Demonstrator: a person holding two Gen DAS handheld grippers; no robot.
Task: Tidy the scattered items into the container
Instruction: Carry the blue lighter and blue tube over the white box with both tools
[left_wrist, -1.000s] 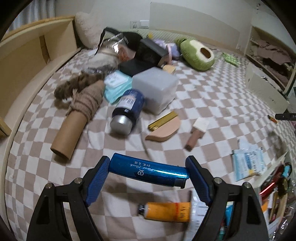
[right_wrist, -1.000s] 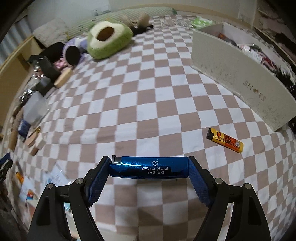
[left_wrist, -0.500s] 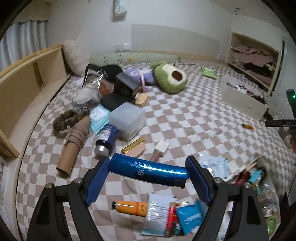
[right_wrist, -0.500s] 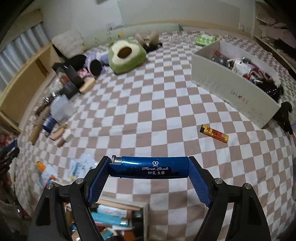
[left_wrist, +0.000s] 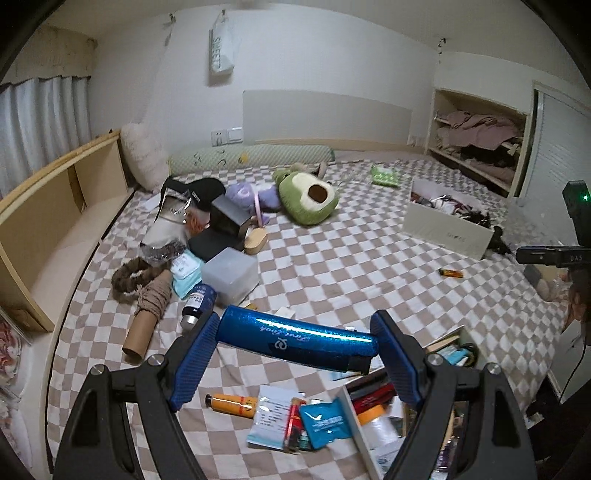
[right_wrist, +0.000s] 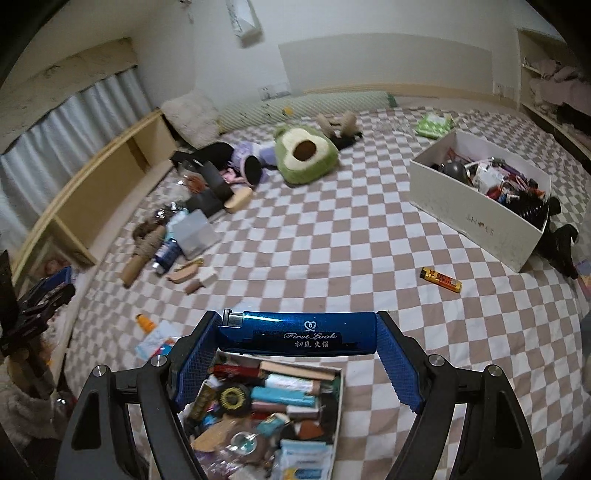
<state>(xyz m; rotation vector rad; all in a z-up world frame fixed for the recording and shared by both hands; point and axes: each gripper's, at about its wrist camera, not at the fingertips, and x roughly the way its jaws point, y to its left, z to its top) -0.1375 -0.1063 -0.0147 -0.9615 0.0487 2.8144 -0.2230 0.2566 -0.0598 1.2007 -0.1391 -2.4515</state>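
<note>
my left gripper (left_wrist: 297, 345) is clamped endwise on a blue lighter (left_wrist: 295, 341), held above the checkered bed (left_wrist: 351, 258). my right gripper (right_wrist: 297, 334) pinches a second blue lighter (right_wrist: 295, 332) the same way, over the full white box (right_wrist: 338, 398) at the bed's near edge. an orange lighter (right_wrist: 440, 280) lies on the bed beside the shoe box (right_wrist: 476, 218).
</note>
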